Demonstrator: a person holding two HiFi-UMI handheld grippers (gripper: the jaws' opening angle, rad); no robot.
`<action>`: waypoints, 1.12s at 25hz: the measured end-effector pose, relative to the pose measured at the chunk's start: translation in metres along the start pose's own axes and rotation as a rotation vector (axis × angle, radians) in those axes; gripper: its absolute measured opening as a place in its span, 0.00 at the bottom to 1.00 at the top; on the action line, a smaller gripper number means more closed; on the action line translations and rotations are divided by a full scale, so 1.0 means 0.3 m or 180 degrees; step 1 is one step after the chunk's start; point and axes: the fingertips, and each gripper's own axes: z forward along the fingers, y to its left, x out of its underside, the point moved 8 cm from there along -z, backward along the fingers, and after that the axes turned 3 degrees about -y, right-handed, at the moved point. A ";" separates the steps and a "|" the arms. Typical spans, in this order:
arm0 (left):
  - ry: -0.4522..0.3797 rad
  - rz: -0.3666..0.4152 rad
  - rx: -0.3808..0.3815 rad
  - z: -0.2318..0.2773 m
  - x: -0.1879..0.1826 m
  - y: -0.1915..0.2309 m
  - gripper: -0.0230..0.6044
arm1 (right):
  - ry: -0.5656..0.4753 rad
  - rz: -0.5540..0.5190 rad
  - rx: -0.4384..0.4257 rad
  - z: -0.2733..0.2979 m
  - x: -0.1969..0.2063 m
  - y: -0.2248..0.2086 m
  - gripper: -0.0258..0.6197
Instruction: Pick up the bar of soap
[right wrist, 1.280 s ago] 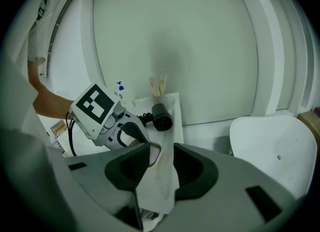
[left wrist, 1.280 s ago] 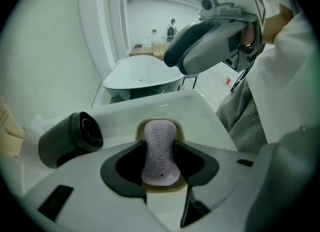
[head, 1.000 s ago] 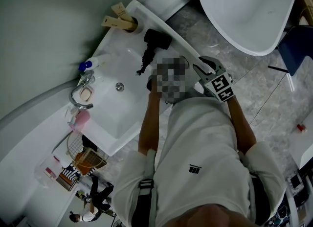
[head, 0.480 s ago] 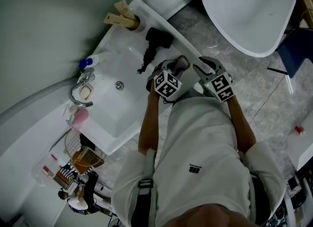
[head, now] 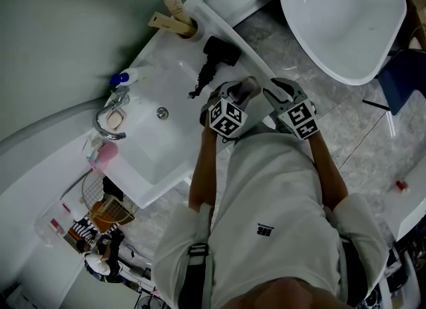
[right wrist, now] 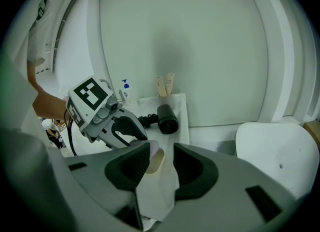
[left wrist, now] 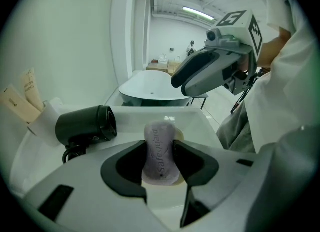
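- My left tongs are closed narrow on the bar of soap. Its dark pads press the bar's two broad faces, and the bar stands on edge between them.
- The soap is a pale lilac, rounded oblong with a matte face and letters pressed into it.
- It sits right over a small cream oval soap dish at the near corner of the glossy white counter.
- My right tongs hang just beside the left ones with jaws wide apart and nothing gripped. Through the gap I see the counter's corner.
- A black hair dryer lies on the counter behind the soap, a smooth cylinder with a coiled cord.
- Tan paper packets stand up at the counter's far corner.
- A curved chrome faucet sits at the edge of the sunken basin.
- A smooth white oval bathtub stands on the marbled grey floor, well apart from the counter.
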 end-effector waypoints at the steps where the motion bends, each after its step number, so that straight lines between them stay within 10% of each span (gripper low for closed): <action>1: -0.0029 -0.0019 -0.0036 -0.008 -0.003 0.002 0.34 | 0.0000 -0.0015 -0.0012 0.000 -0.006 0.000 0.29; 28: -0.0892 -0.0624 -0.1412 -0.351 -0.089 0.040 0.34 | -0.0198 -0.0665 -0.0574 0.038 -0.188 0.029 0.29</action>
